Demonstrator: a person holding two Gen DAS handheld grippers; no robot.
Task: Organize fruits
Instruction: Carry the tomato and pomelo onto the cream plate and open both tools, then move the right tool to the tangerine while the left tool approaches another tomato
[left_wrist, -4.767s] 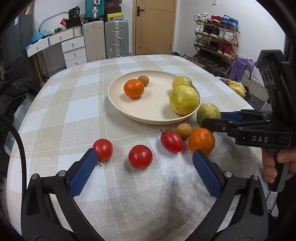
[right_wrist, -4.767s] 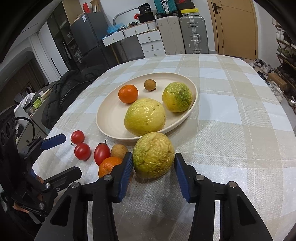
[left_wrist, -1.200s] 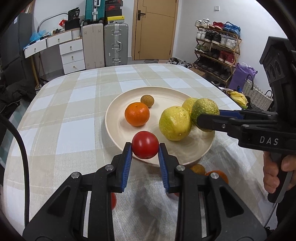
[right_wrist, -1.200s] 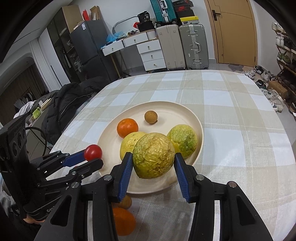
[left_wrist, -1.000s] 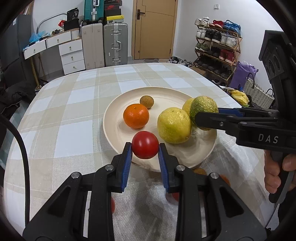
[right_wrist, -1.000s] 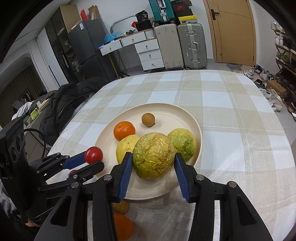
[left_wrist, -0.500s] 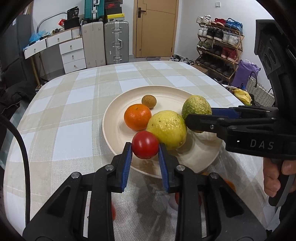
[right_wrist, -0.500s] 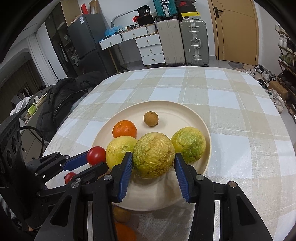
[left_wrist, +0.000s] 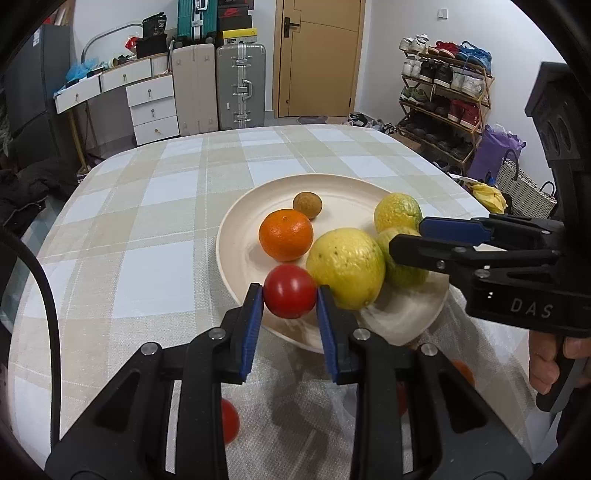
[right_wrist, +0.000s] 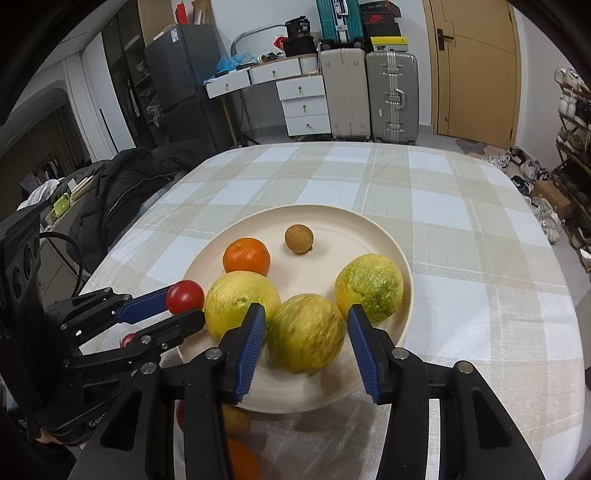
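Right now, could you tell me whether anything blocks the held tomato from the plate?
Nothing visible does: the tomato in the left gripper hangs over the plate rim, bare plate below it, a yellow fruit beside it.

Blurred green-yellow fruit (right_wrist: 306, 333) between right gripper (right_wrist: 306, 345) pads, contact unclear; largely hidden under the plate (right_wrist: 373, 225) rim and gripper arms, a brown fruit (right_wrist: 236, 421), an orange (right_wrist: 240, 461), a tomato (left_wrist: 229, 421).
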